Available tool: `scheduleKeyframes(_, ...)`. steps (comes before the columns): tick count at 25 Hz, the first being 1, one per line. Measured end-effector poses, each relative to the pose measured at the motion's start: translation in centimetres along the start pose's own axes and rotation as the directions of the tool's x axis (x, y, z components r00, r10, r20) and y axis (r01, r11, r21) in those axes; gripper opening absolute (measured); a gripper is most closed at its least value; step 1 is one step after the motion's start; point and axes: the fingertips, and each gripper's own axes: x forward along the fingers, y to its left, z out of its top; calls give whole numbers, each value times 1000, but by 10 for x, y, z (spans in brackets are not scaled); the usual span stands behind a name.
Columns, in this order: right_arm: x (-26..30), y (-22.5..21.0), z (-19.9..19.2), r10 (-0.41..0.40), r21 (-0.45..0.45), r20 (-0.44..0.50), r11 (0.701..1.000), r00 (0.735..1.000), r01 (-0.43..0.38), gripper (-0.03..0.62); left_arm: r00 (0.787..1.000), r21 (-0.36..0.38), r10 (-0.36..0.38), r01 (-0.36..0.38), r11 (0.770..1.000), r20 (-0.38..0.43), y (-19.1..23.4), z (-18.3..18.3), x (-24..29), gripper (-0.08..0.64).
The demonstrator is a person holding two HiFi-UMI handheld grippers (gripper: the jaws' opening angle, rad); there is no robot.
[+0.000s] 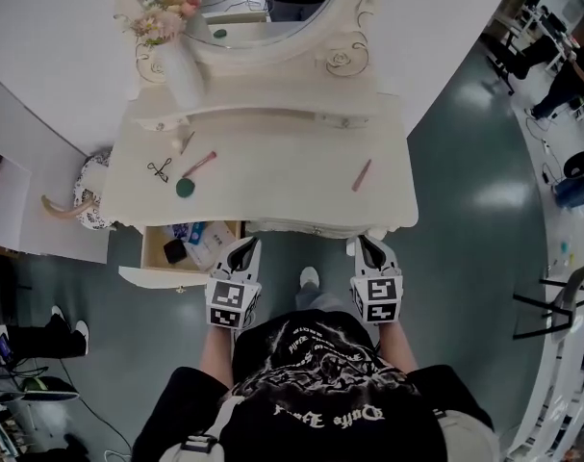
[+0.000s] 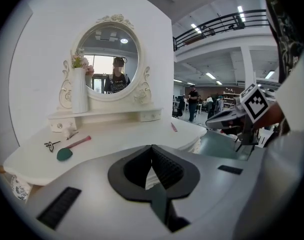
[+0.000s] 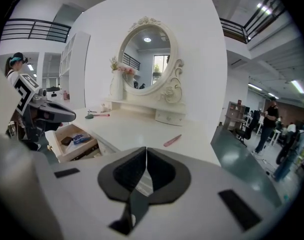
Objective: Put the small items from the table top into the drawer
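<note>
Shut, empty left gripper (image 1: 244,249) and right gripper (image 1: 369,244) risk knocking the slim pink stick (image 1: 362,174) off the white dressing table's (image 1: 272,176) right edge unless opened.

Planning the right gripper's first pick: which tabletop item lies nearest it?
The pink stick, alone on the right; the green-headed brush and eyelash curler lie far left.

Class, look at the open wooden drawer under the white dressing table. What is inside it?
A small flat black item and a blue-and-white packet lie in the drawer. Its rear runs under the white table top, hiding anything there.
</note>
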Motion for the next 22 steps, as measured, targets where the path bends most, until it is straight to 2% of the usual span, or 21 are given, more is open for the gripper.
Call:
scheduleKeyframes(8,34,-50,13,-32,23,-29,999,999,33,12,1000,-26,2,-1,1000,5,2,25,48,15)
scheduleKeyframes(15,66,-91,24,-19,47,-59,999,998,21,12,1000,-62,20,-20,998,1,-1,46,95,15)
scheduleKeyframes(22,92,-108,25,11,91,-84,996,996,-3,12,999,-80,45,-43,996,30,1,64,118,15)
